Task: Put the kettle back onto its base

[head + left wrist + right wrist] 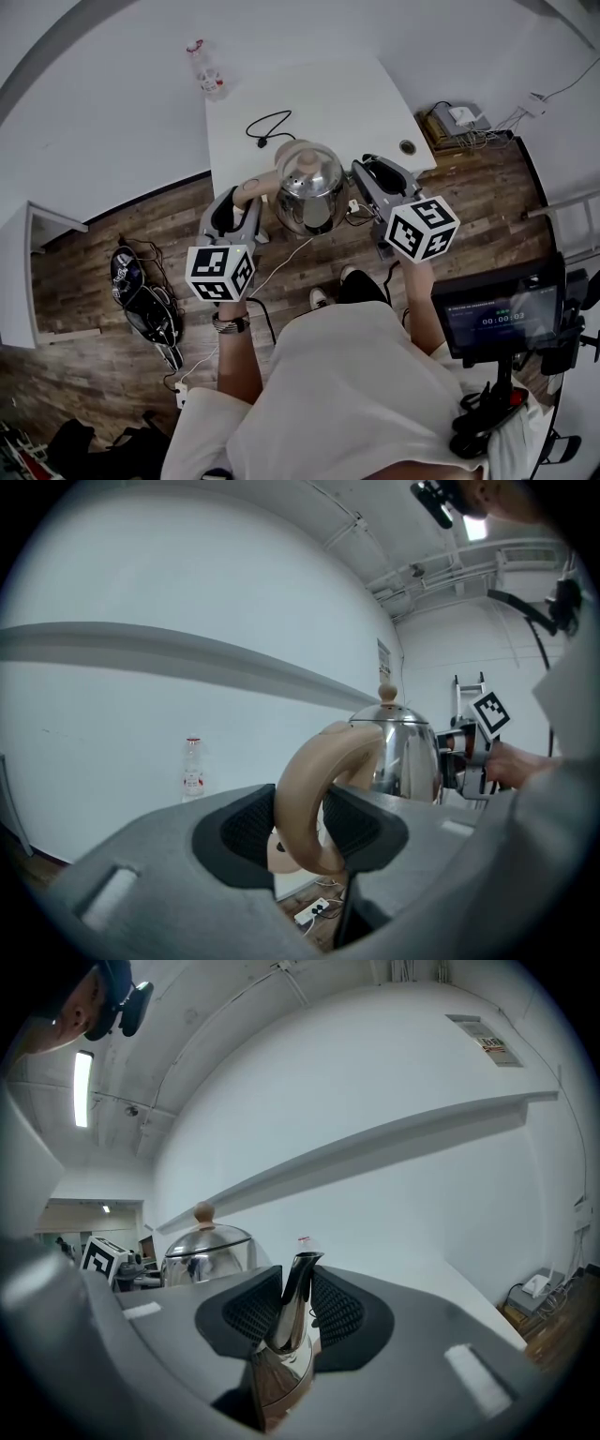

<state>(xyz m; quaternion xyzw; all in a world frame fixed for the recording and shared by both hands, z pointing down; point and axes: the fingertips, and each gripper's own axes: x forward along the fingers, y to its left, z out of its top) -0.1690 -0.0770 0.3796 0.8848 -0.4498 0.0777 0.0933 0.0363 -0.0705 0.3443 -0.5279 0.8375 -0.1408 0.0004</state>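
Ahead of both claws, a white table (375, 103). Between them, held up over its near edge, the kettle (309, 183); no base to be made out, perhaps hidden beneath the body. Left claw (305, 822) clamped tight on the tan handle (314, 780), pads pressed to either side. Right claw (291, 1312) closed on the thin spout (295, 1288), gripping near its tip. Likely trouble: polished, tapered metal sliding out of the right pads, then a swing down from the handle alone. Also a blind descent onto an unseen base, so a landing off-centre or on the table's lip, and a tip toward the floor. Uneven lowering by the two claws apt to tilt the kettle and shake loose the knobbed lid (203, 1211). Further ahead, a black cord (267, 127) and a bottle (206, 75), well apart and probably no hazard.
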